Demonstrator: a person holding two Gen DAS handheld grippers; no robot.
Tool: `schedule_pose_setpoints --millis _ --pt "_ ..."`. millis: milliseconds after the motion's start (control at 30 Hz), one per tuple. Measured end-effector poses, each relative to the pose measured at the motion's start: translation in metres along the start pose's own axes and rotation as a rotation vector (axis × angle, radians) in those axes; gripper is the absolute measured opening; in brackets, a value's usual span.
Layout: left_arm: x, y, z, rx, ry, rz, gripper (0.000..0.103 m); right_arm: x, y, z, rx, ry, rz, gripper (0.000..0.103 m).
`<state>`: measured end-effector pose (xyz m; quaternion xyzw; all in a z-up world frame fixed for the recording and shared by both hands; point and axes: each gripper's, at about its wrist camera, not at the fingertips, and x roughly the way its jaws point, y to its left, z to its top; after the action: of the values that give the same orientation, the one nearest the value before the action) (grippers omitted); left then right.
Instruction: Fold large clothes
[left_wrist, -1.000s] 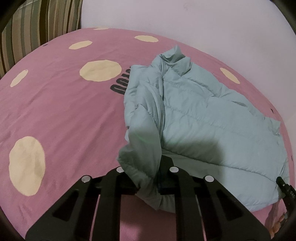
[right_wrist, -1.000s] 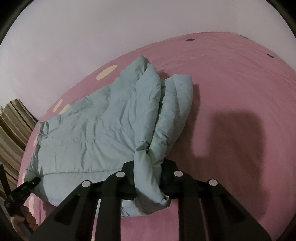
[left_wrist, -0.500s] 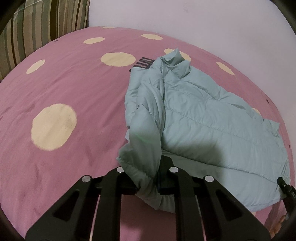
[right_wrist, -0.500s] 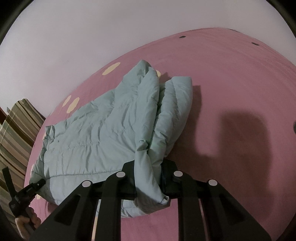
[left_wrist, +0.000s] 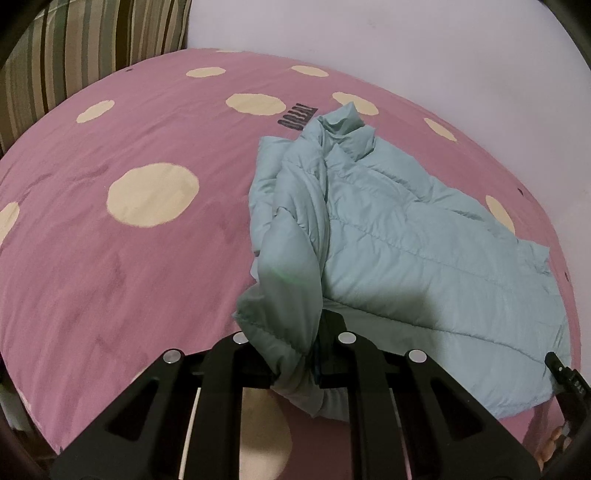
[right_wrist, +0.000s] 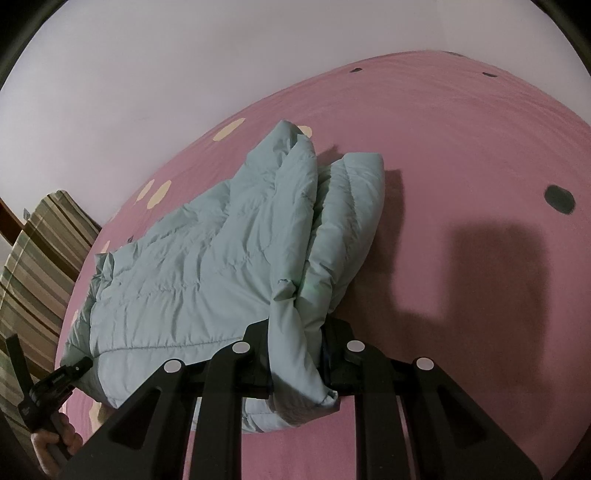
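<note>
A pale teal quilted jacket (left_wrist: 399, 236) lies folded on a pink bed sheet (left_wrist: 110, 258) with cream dots. My left gripper (left_wrist: 295, 354) is shut on a bunched corner of the jacket at its near left end. In the right wrist view the same jacket (right_wrist: 207, 273) spreads to the left, and my right gripper (right_wrist: 299, 354) is shut on its near right corner. Each gripper's tip shows at the other view's edge: the right gripper (left_wrist: 565, 373) at lower right, the left gripper (right_wrist: 59, 384) at lower left, gripped by a hand (right_wrist: 55, 443).
A striped cushion (left_wrist: 74, 48) stands at the bed's far left corner, also seen as the cushion (right_wrist: 37, 266) at the left of the right wrist view. A pale wall (left_wrist: 406, 44) runs behind the bed. A dark printed mark (left_wrist: 295, 116) sits on the sheet by the jacket's collar.
The left gripper has carried its jacket corner sideways across the bed; the cream dots have slid right and more of the cushion shows. The right gripper shifted slightly early, then held still.
</note>
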<state>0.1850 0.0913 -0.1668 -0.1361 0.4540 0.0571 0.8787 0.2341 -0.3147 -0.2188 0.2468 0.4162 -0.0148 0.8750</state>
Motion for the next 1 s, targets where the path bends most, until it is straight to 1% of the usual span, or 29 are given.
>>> schedule_pose_setpoints --millis 133,367,567,700,1000 --pt "-0.008 0.007 -0.008 -0.014 0.007 -0.013 0.013 -0.002 -0.001 0.001 -0.004 0.002 0.007 0.017" --pt "-0.025 0.018 -0.028 -0.006 0.01 -0.018 0.013 -0.002 -0.001 -0.001 0.006 0.017 0.027 0.017" --pt "-0.034 0.024 -0.039 -0.003 0.012 -0.019 0.013 -0.006 0.0 -0.005 -0.007 0.025 0.032 0.017" --pt "-0.036 0.026 -0.045 0.009 0.012 -0.012 0.013 -0.005 -0.002 -0.005 -0.012 0.03 0.029 0.017" --pt "-0.029 0.025 -0.054 0.042 0.003 0.007 0.015 0.015 -0.004 -0.002 -0.018 0.038 0.023 0.019"
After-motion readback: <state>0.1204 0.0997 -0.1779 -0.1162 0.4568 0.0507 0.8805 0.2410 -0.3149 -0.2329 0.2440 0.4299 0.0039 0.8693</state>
